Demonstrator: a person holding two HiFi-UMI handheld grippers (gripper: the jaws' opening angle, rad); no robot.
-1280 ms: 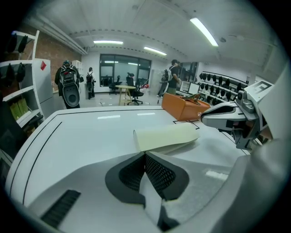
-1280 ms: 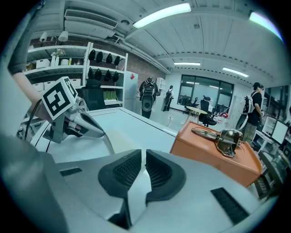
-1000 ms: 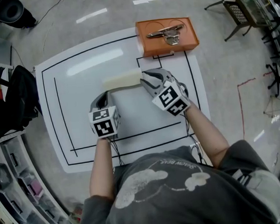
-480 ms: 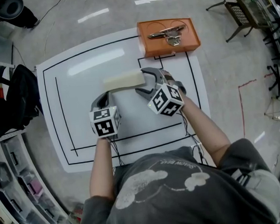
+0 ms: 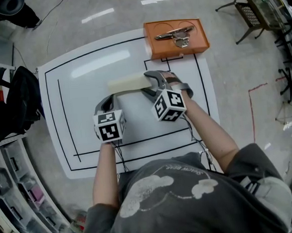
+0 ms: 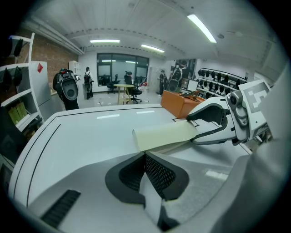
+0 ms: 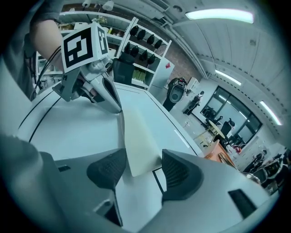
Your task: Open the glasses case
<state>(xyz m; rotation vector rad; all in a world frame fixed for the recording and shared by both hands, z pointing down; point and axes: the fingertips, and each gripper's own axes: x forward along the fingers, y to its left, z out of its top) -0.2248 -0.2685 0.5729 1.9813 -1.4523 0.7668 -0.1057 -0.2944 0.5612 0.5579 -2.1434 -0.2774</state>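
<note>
A cream glasses case (image 5: 128,83) lies closed on the white mat (image 5: 82,68), its length running left to right. My left gripper (image 5: 112,96) is shut on the case's left end; in the left gripper view its pads (image 6: 157,173) meet at the case (image 6: 166,135). My right gripper (image 5: 151,83) straddles the right end. In the right gripper view the case (image 7: 138,141) lies between the two pads, with a gap on the left side, and the jaws are closing. The left gripper's fingers (image 7: 109,98) show at the case's far end.
An orange tray (image 5: 193,43) holding a pair of glasses (image 5: 175,34) sits at the mat's far right corner. Shelving and a black chair (image 5: 19,106) stand to the left, and a chair (image 5: 251,9) stands at the upper right.
The right gripper has rolled and shifted slightly left and down. Its jaws let go of the case's right end and now straddle it. The left gripper and the case stayed put.
</note>
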